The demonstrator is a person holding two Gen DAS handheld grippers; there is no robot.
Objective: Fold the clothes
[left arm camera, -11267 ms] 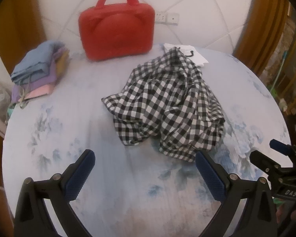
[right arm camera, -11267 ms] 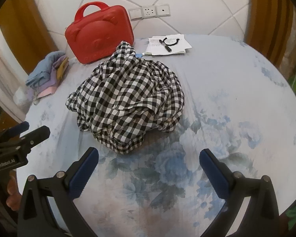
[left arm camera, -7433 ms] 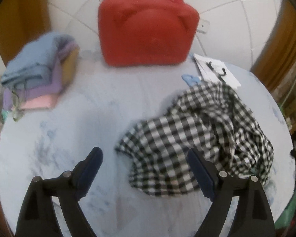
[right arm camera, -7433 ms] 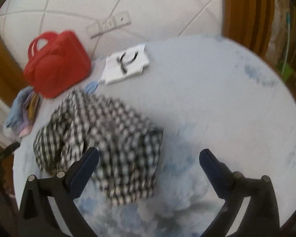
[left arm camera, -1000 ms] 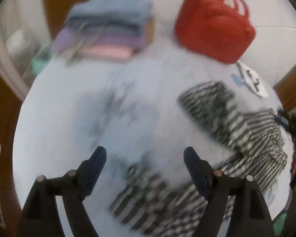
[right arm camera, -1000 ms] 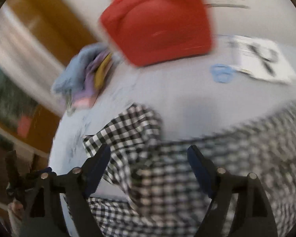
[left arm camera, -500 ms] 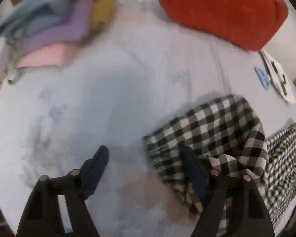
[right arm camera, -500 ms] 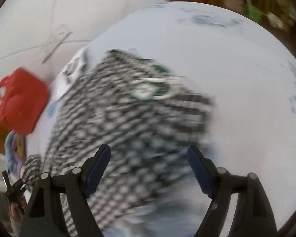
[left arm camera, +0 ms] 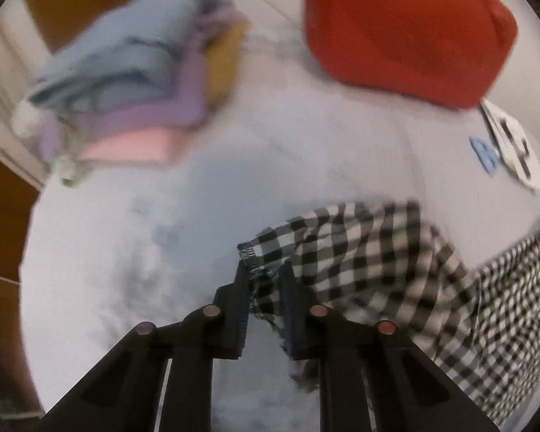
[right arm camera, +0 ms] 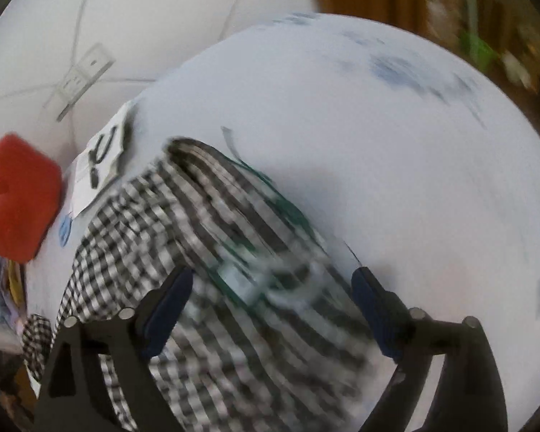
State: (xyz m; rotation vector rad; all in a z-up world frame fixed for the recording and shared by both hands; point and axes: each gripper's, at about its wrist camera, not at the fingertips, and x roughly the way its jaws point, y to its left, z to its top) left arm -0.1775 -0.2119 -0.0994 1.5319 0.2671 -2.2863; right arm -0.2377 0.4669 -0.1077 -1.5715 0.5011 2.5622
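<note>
Left hand-held gripper (left arm camera: 264, 280), jaws closing, pinches the checked garment's (left arm camera: 370, 252) hemmed corner.

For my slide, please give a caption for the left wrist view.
Left hand-held gripper closing on the hem of a checked garment lying on the bed.

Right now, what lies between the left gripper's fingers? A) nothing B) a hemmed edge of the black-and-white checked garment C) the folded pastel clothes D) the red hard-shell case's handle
B: the left gripper is closing on the black-and-white checked garment at its hemmed edge.
</note>
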